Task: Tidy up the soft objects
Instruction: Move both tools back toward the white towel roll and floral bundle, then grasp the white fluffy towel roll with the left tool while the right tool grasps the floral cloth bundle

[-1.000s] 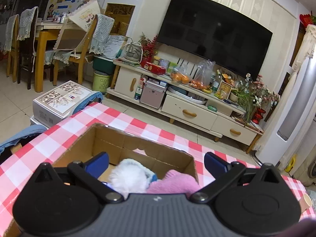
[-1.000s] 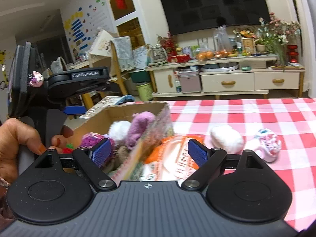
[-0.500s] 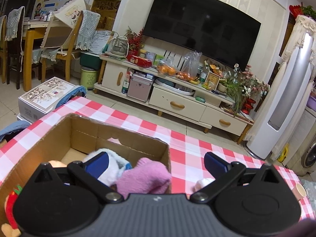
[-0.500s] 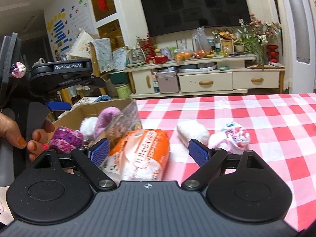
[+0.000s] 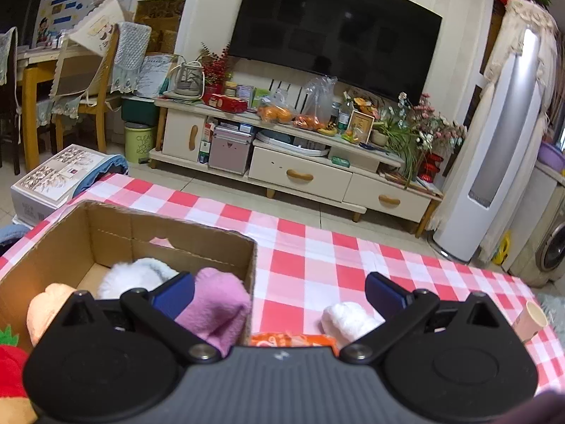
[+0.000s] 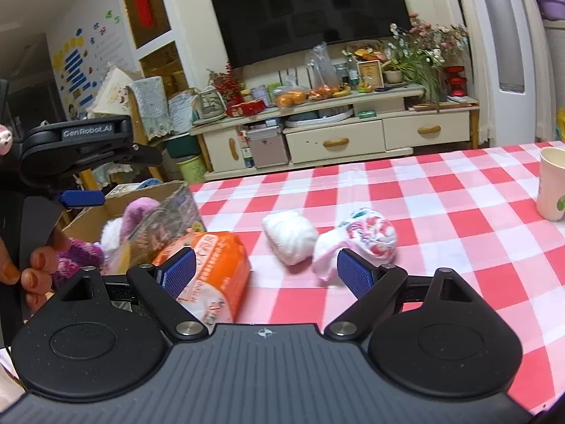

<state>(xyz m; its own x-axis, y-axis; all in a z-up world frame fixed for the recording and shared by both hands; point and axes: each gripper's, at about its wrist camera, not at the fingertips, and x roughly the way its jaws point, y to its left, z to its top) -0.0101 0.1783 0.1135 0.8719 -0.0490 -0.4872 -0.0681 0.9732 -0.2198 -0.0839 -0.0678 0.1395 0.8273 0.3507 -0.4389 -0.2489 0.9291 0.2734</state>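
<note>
Both sets of jaws are spread wide and hold nothing. The left gripper (image 5: 279, 291) hangs over the right wall of the cardboard box (image 5: 106, 222), which sits by the left edge of the table (image 5: 317, 247) with its red and white checked cloth. Inside the box lie a pink sock (image 5: 215, 307), a white fluffy toy (image 5: 137, 275) and a peach soft thing (image 5: 46, 304). The right gripper (image 6: 265, 272) is over the table, just right of the box. An orange packet (image 6: 212, 268) lies touching the box. Near it sit a white fluffy ball (image 6: 289, 236) and a pink flowery bundle (image 6: 363, 236), side by side. A paper cup (image 6: 552, 187) stands by the right edge.
</note>
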